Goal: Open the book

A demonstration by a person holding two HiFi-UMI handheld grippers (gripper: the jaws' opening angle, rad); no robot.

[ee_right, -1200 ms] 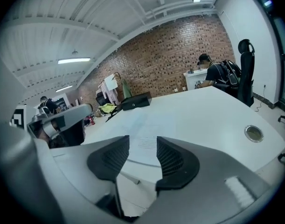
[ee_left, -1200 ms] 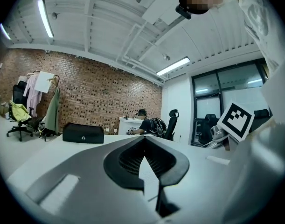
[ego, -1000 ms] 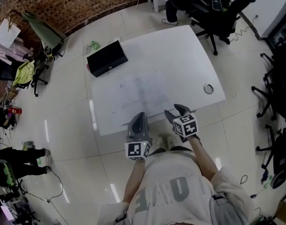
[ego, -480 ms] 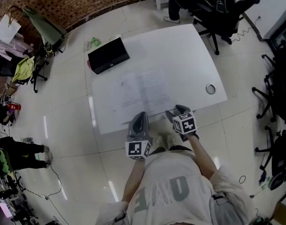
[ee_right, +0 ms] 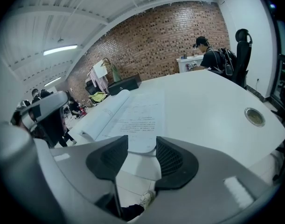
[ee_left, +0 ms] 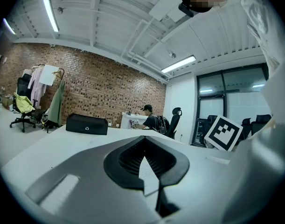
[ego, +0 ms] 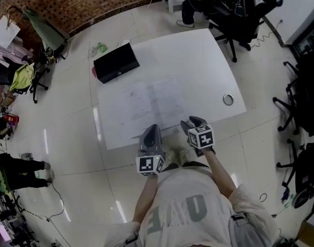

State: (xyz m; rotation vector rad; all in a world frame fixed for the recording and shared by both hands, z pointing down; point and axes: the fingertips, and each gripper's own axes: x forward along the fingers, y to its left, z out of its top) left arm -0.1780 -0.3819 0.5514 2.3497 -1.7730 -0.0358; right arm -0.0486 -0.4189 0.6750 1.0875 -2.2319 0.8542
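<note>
since the book already lies open flat mid-table, at 12 o'clock of both claws, task looks done: left claw shut, right claw wide, just been narrowing, nothing between.

You worked under bright, even light from ceiling tube lamps, which left pale glare streaks on the glossy floor. The white tabletop was nearly washed out, so the book barely stood out. Shadows were faint. Both gripper views bent strongly toward dark rims, and whatever sat closest to the lens was soft.
</note>
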